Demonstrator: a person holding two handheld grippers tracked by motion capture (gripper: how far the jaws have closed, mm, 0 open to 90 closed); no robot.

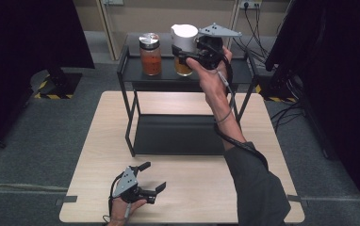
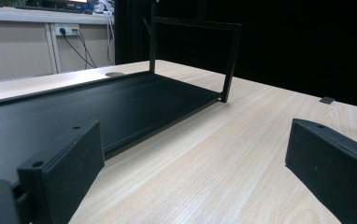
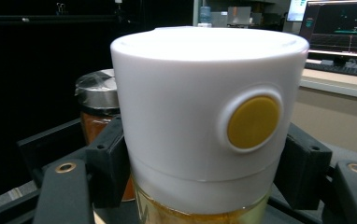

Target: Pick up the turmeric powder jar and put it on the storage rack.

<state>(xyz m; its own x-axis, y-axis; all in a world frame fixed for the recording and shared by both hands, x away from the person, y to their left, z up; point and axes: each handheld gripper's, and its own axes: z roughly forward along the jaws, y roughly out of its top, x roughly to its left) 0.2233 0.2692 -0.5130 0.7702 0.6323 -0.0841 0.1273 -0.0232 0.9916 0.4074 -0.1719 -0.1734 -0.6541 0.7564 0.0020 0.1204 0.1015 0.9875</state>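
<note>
Wood surface [image 1: 187, 183] carries a black two-tier rack [image 1: 131, 122], the landmark. Right gripper [image 1: 193, 52] is at the rack's top shelf, clamped on the white-lid jar [image 1: 184, 37]; right gripper view shows both pads pressed against the white lid [image 3: 204, 116] with its yellow button [image 3: 253, 122]. Jar sits at the shelf's middle, amber contents below the lid. Silver-lid jar [image 1: 150, 54] of orange stuff stands upright on the same shelf, left of it, apart. Left gripper [image 1: 152, 176] rests on the surface in front of the rack, jaws apart, nothing between.
</note>
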